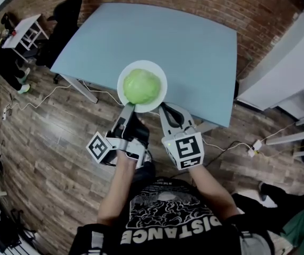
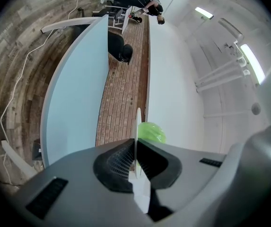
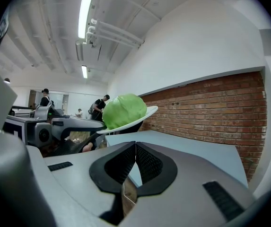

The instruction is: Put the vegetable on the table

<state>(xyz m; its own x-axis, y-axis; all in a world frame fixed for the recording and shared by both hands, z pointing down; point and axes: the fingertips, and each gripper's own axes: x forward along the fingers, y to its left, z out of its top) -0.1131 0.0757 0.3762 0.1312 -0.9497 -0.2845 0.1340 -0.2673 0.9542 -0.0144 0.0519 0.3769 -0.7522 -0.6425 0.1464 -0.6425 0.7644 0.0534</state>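
Observation:
A green cabbage (image 1: pixel 141 86) rests on a white plate (image 1: pixel 159 70) held just above the near edge of the light-blue table (image 1: pixel 157 31). My left gripper (image 1: pixel 129 107) is shut on the plate's near rim. In the left gripper view the plate (image 2: pixel 138 122) shows edge-on between the jaws of that gripper (image 2: pixel 135 148), with the cabbage (image 2: pixel 150 132) beyond. My right gripper (image 1: pixel 166 108) is beside the plate's near right rim, shut with nothing in it. In the right gripper view, the cabbage (image 3: pixel 123 110) and plate (image 3: pixel 147 112) float up and left of its jaws (image 3: pixel 135 145), apart from them.
A brick wall (image 1: pixel 210 4) runs behind the table. A white side table (image 1: pixel 27 31) and a dark chair (image 1: pixel 64 20) stand at the far left on the wooden floor (image 1: pixel 45 142), where cables lie. White furniture (image 1: pixel 289 62) is at the right. People stand far off (image 3: pixel 97 109).

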